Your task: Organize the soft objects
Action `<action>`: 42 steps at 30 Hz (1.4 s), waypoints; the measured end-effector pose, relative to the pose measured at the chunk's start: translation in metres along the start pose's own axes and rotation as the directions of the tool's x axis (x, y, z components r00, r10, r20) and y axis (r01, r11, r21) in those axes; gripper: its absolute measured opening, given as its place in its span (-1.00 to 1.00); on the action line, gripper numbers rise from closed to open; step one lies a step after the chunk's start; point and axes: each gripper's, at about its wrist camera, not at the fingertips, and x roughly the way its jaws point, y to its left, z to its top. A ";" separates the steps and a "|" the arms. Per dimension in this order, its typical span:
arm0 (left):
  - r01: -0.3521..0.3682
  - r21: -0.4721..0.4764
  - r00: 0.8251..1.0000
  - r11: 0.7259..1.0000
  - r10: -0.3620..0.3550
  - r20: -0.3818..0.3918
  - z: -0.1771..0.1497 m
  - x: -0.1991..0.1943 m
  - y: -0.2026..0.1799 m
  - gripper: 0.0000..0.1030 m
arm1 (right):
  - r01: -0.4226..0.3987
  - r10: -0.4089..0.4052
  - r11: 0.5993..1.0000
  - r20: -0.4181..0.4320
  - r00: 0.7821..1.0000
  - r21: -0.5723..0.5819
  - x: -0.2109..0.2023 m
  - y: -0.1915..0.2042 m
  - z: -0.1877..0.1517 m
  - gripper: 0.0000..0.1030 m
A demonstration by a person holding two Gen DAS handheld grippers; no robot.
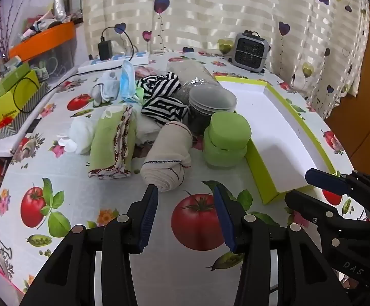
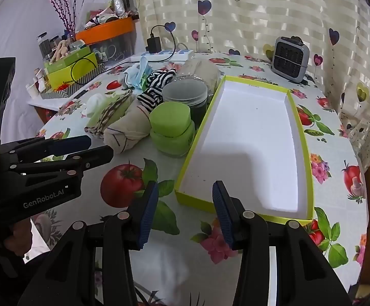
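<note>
Left gripper (image 1: 186, 202): black arms with ribbed blue pads are standing spread over the tablecloth, released, nothing sitting between them.
Right gripper (image 2: 185, 199): the same black arms and blue pads are hanging parted over the near corner of the box, gripping nothing.
Cream roll (image 1: 168, 156): a soft woven cloth rolled into a cylinder with thin red and dark stitch lines is lying just ahead of the left gripper, at the front of the pile.
Green cloth (image 1: 113, 140): a folded fabric with a patterned brown-and-white border is lying just left of the roll.
Striped cloth (image 1: 163, 97): a crumpled black-and-white knit is sitting mid-pile, partly covering what is lying behind it.
Blue mask (image 1: 127, 81): a thin pleated piece is leaning at the back, its lower part hidden.
White cloth (image 1: 79, 134): a fluffy bundle is showing at the pile's left edge, shape hard to make out.
Green jar (image 1: 227, 140): a squat matte container with a rounded lid is standing between the pile and the box.
Clear tub (image 1: 211, 102): a translucent round container is standing behind the jar, base hidden.
Box (image 2: 302, 137): a shallow rectangular cardboard tray, lime outside and white inside, is lying right of the pile.
Tablecloth (image 1: 83, 204): glossy sheet printed with tomatoes is covering the table.
</note>
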 end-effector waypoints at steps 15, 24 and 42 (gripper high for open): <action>0.007 0.002 1.000 1.000 -0.007 -0.003 -0.004 -0.002 0.000 -0.14 | 0.004 -0.004 1.000 -0.002 1.000 -0.003 0.001 0.002 0.000 -0.12; 0.021 0.011 1.000 1.000 -0.021 -0.012 -0.005 -0.002 0.003 -0.14 | 0.004 -0.004 1.000 -0.002 1.000 -0.004 0.000 0.002 0.000 -0.12; 0.028 0.009 1.000 1.000 -0.028 -0.002 -0.001 -0.006 0.004 -0.14 | 0.006 -0.006 1.000 0.000 1.000 -0.005 0.000 0.003 0.001 -0.12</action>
